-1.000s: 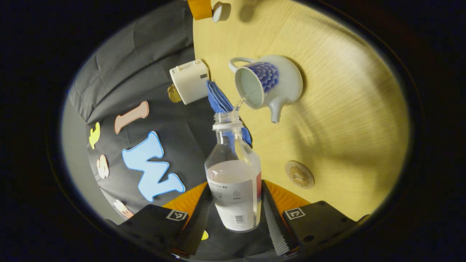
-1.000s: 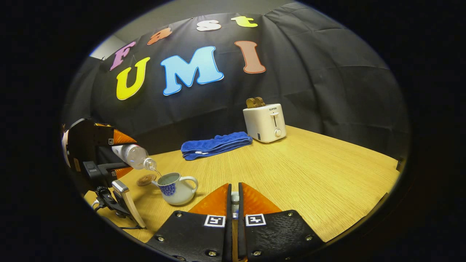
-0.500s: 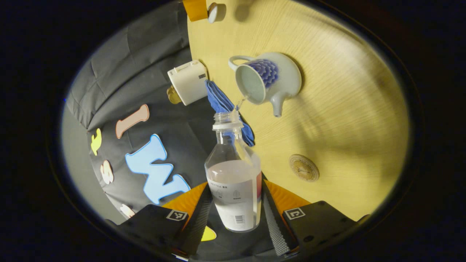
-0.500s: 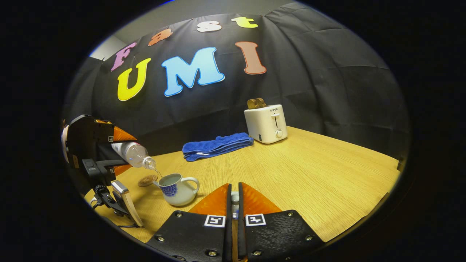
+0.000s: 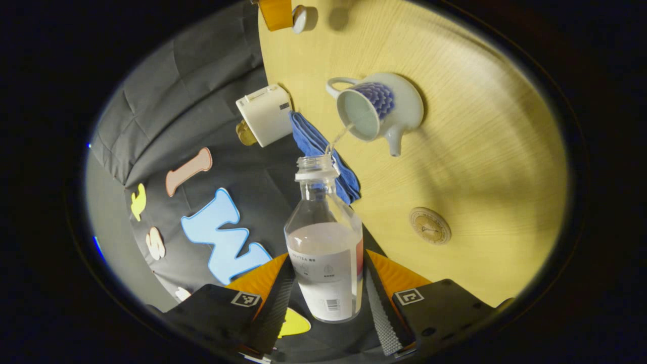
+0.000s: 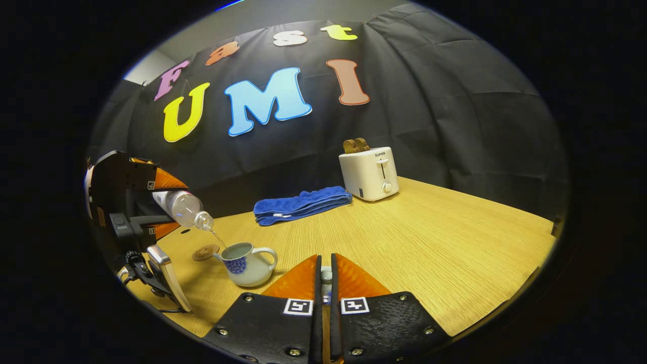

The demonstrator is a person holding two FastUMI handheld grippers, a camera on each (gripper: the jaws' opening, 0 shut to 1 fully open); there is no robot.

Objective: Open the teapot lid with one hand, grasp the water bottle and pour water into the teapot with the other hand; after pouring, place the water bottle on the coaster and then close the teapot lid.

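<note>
My left gripper (image 5: 328, 259) is shut on a clear water bottle (image 5: 325, 247), tipped mouth-down. A thin stream of water runs from it into the open white-and-blue teapot (image 5: 389, 103) on the wooden table. In the right gripper view the same bottle (image 6: 183, 206) slants over the teapot (image 6: 246, 264), held by the left gripper (image 6: 167, 205). A round coaster (image 5: 430, 226) lies bare beside the teapot, just behind it (image 6: 205, 252) in the right gripper view. My right gripper (image 6: 326, 268) is shut on the small white teapot lid (image 6: 326, 276), held off to the teapot's right.
A white toaster (image 6: 370, 173) with toast stands at the back of the table (image 6: 429, 242). A folded blue towel (image 6: 299, 203) lies to its left, behind the teapot. The table edge runs along the black cloth wall.
The left gripper has risen a little with the bottle, so the stream into the teapot is longer. The right gripper holds still with the lid.
</note>
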